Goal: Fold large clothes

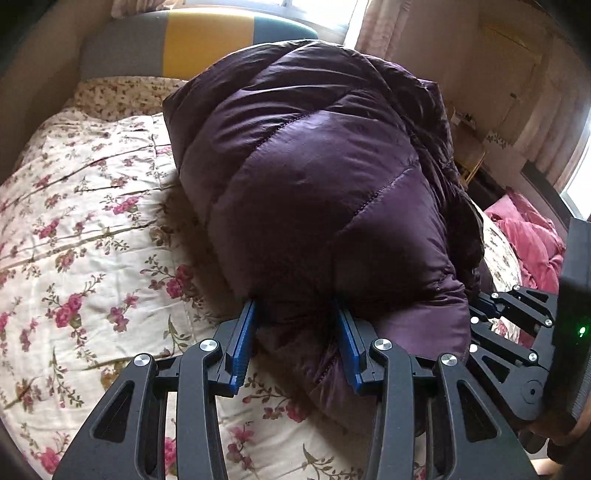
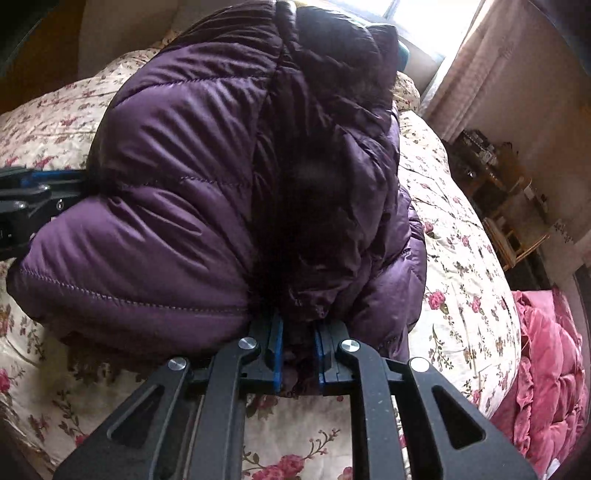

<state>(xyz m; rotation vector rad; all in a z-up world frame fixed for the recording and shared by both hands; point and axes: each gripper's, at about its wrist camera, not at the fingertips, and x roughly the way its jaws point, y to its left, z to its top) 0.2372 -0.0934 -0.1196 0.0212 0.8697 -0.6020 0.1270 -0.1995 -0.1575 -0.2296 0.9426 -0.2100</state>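
A big purple quilted puffer jacket (image 1: pixel 314 177) lies bunched on the floral bedspread (image 1: pixel 85 229). My left gripper (image 1: pixel 297 310) grips the jacket's near edge, a thick roll of padding between its blue pads. My right gripper (image 2: pixel 298 332) is shut on a fold of the jacket (image 2: pixel 177 184) near its dark fur-trimmed hood (image 2: pixel 317 177). The right gripper also shows at the right edge of the left wrist view (image 1: pixel 476 314). The left gripper shows at the left edge of the right wrist view (image 2: pixel 55 181). The fingertips of both are hidden in fabric.
A grey, yellow and teal headboard (image 1: pixel 199 44) stands behind the bed. A pink quilt (image 2: pixel 546 369) lies heaped to the right of the bed. A small wooden table with clutter (image 2: pixel 498 192) stands by the curtained window (image 2: pixel 417 14).
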